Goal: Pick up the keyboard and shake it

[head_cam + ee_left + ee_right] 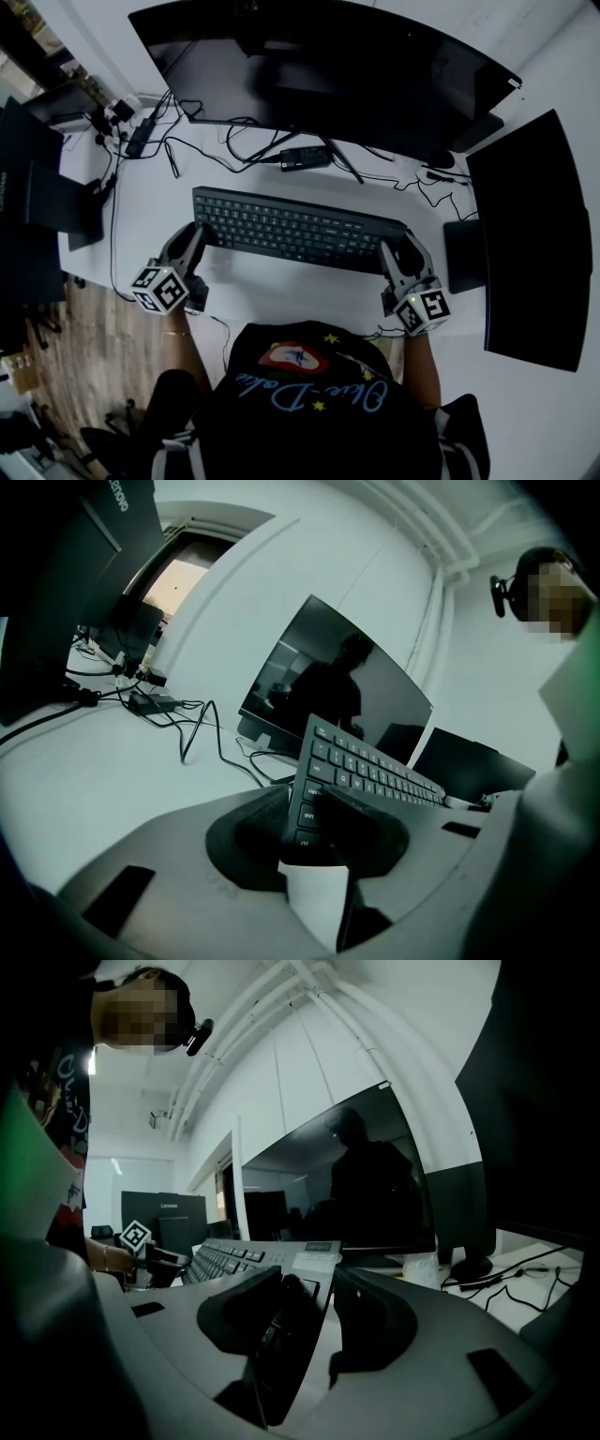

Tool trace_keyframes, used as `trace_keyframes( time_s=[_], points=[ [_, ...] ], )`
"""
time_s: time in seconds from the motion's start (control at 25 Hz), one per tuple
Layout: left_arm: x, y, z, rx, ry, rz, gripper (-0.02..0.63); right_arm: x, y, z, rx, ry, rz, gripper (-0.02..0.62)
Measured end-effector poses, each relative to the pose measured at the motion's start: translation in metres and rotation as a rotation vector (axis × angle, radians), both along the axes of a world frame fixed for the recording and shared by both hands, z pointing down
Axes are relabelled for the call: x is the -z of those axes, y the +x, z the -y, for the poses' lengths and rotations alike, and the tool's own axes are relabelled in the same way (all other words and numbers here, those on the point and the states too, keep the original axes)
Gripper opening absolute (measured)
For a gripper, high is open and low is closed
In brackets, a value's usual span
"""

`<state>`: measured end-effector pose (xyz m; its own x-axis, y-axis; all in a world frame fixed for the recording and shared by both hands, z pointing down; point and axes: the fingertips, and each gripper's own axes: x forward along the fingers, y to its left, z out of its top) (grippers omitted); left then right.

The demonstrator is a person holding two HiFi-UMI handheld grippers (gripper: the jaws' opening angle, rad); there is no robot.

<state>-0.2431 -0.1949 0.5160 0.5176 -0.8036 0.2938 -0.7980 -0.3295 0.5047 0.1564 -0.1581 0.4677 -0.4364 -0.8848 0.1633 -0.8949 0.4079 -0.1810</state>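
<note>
Two grippers are pinching the black keyboard by its short ends: I am clamping my left gripper on the left end and my right gripper on the right. Its long axis is running left to right over the white desk, keys facing up, in front of the curved monitor.
</note>
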Motion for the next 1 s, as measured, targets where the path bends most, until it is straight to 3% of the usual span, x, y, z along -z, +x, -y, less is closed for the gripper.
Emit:
trace_keyframes(
  time_s=[0.56, 1.0],
  points=[
    [0.007, -0.003, -0.001, 0.007, 0.044, 0.005, 0.101, 0.021, -0.006, -0.01, -0.006, 0.088, -0.033, 0.169],
    [0.006, -0.002, 0.0, 0.001, 0.03, 0.026, 0.101, 0.022, -0.006, -0.008, -0.009, 0.082, -0.032, 0.169]
  ],
)
